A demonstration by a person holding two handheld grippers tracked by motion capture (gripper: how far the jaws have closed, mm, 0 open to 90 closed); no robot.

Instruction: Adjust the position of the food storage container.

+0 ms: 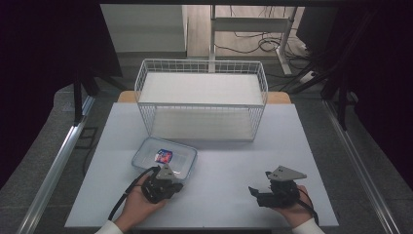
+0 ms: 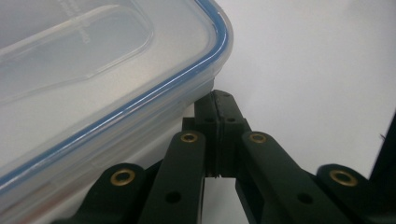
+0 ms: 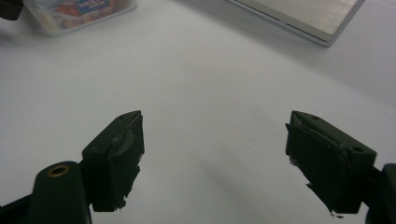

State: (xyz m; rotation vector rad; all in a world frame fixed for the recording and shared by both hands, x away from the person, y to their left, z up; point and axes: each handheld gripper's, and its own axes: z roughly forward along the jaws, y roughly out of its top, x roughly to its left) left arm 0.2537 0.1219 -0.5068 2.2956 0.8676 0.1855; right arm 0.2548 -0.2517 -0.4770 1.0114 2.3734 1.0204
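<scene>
Container (image 2: 93,84) just beside left gripper (image 2: 218,100)

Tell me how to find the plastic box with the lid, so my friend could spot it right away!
Start at the big white wire basket standing on the white table. Just in front of its left corner lies the clear plastic box, close to the left gripper. It is the low, flat thing with a blue-edged lid and a colourful label showing through it.
</scene>
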